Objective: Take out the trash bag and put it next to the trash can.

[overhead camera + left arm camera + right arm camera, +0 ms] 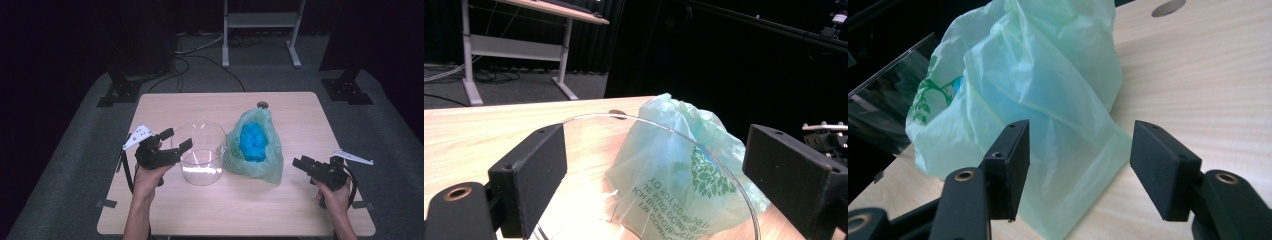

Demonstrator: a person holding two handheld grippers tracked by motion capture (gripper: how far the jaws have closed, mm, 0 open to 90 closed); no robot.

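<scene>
Left hand-held gripper (176,141) – jaws spread, straddling the clear container (201,151) rim. Right hand-held gripper (298,163) – released, facing the green bag (254,145) on the surface (300,115).

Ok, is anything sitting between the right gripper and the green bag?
Nothing visible. The right gripper, open, points at the green bag across bare table. The clear container stands on the bag's far side, by the left gripper.

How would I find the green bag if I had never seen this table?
Look at the pale wooden table, then at the big clear round container near its middle. Right beside it slumps the green bag, thin and see-through, with something bright blue inside. It is the only soft, crumpled thing there, and leaf prints mark its side.
</scene>
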